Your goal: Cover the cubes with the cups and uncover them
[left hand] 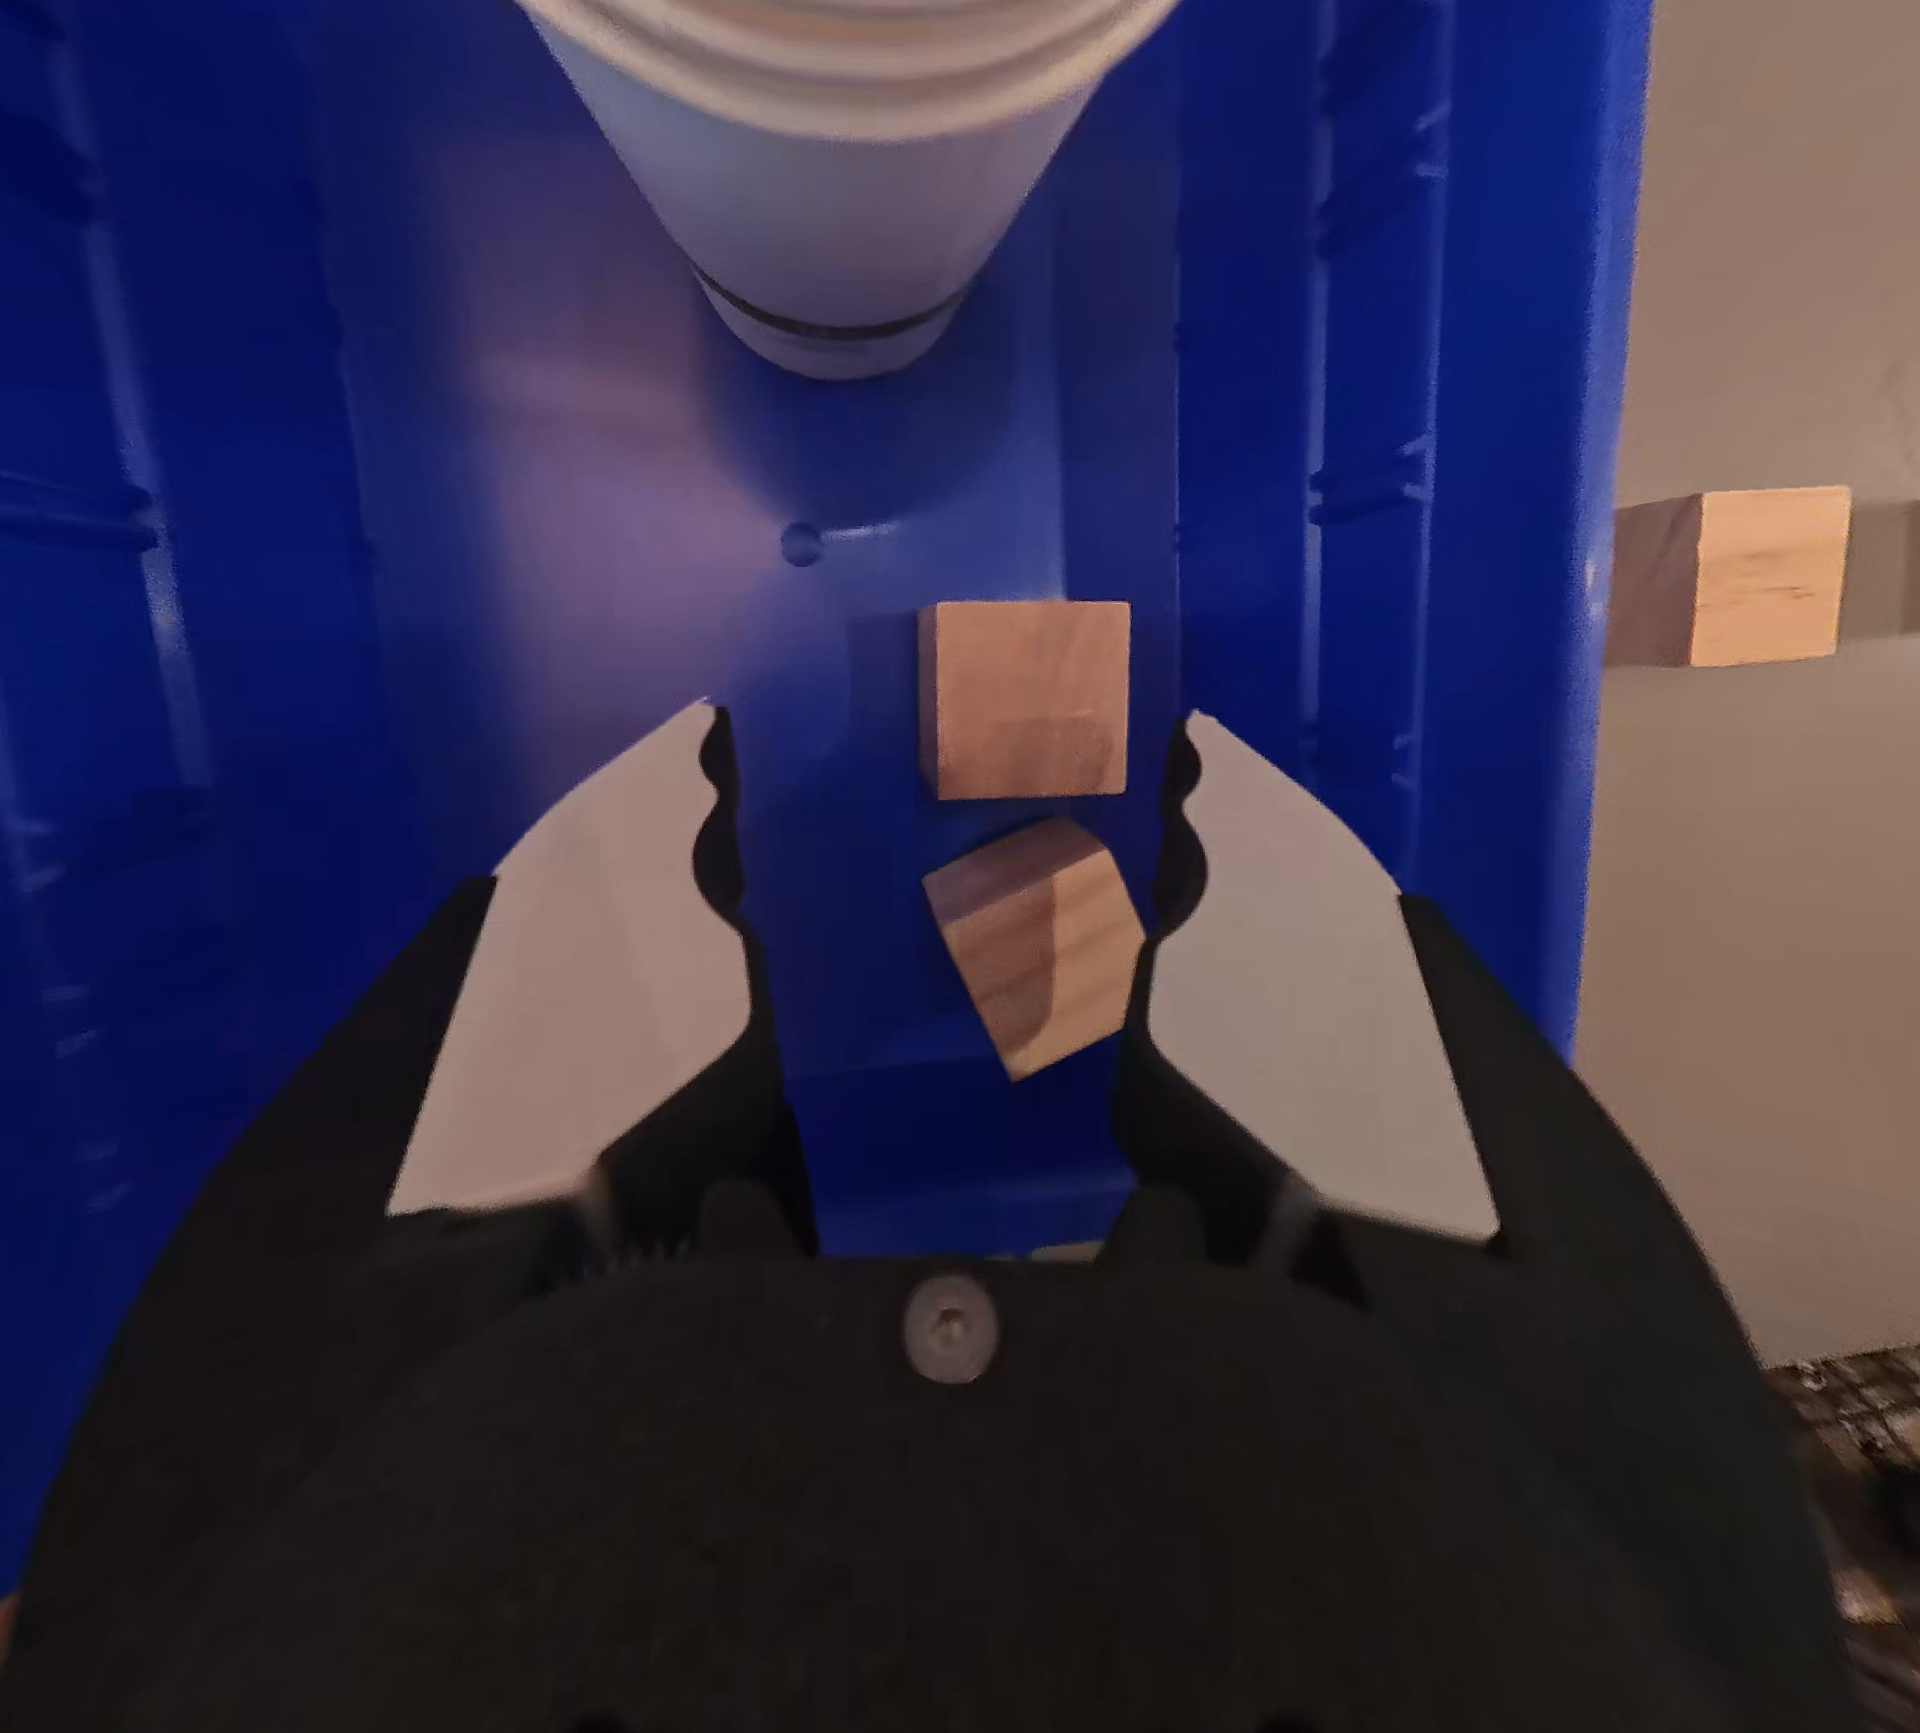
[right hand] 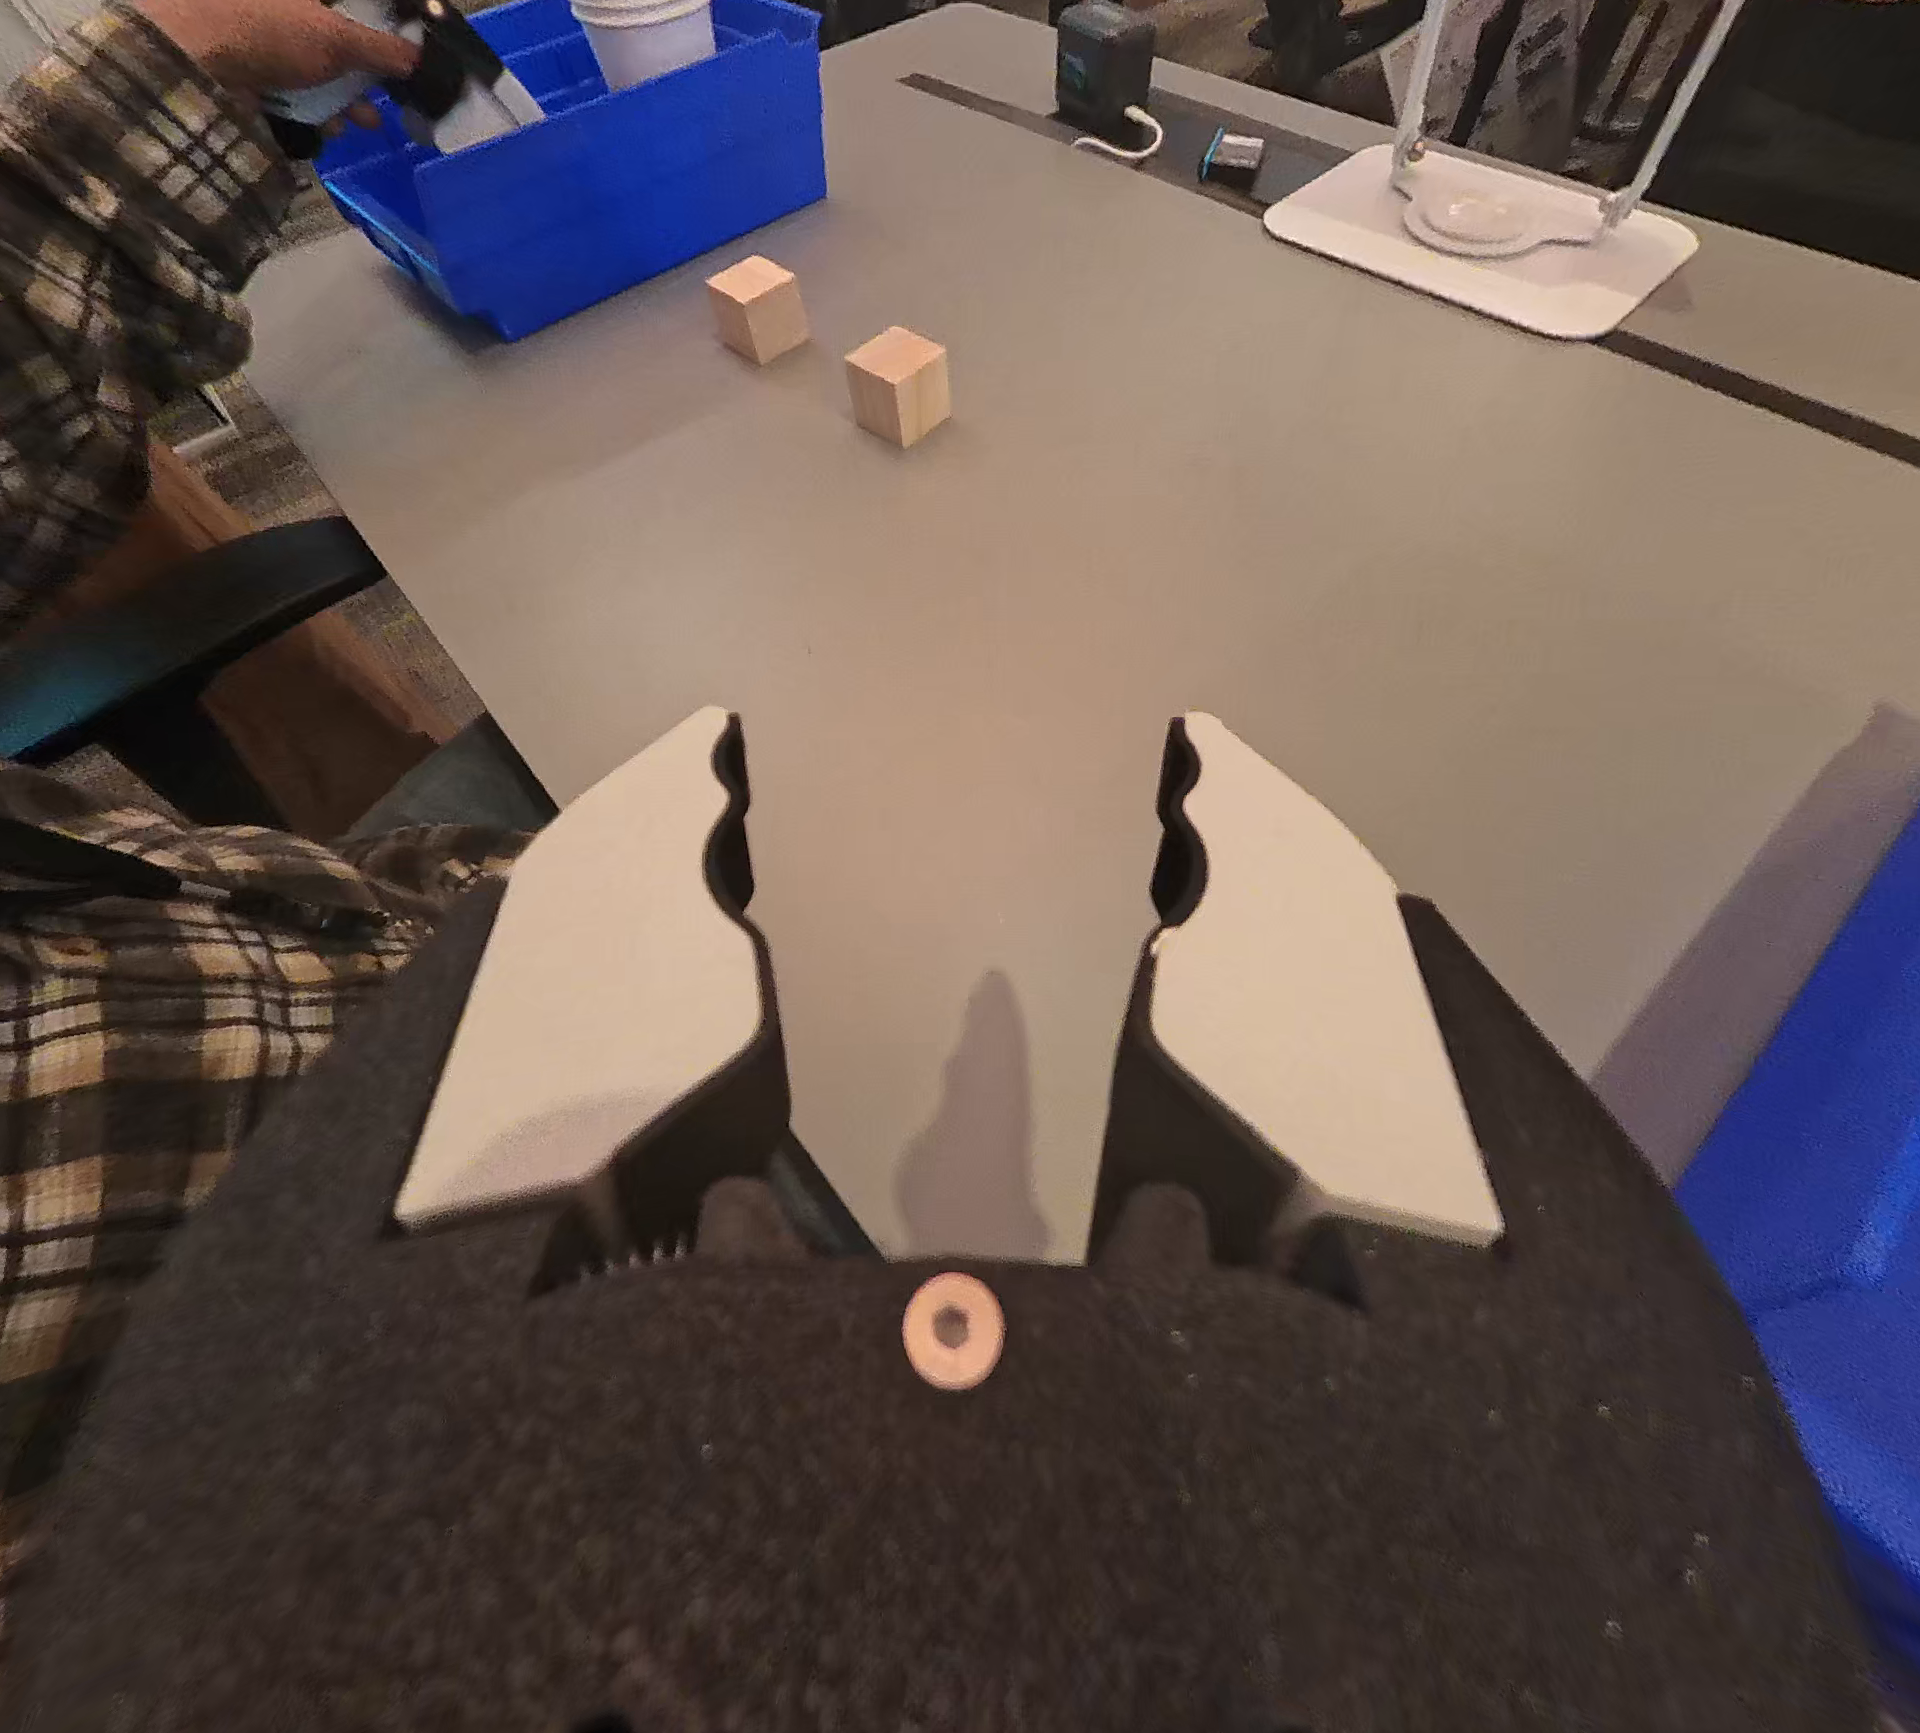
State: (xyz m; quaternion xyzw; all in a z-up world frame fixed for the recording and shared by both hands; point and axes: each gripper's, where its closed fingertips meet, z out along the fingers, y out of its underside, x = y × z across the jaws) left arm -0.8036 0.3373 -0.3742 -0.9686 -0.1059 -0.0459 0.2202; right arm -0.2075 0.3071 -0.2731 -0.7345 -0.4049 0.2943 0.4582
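My left gripper is open, pointing down into a blue bin. Two wooden cubes lie on the bin floor: one flat, one tilted between my fingers, closer to the right one. A stack of white paper cups stands in the bin beyond them. A third cube shows outside the bin on the table. My right gripper is open and empty above the grey table. Two cubes sit on the table ahead of it, beside the bin with the cup stack.
A hand in a plaid sleeve holds the left gripper in the bin. A white stand base and a small black device sit at the table's far side. Another blue object is at the right edge. A chair armrest is at the left.
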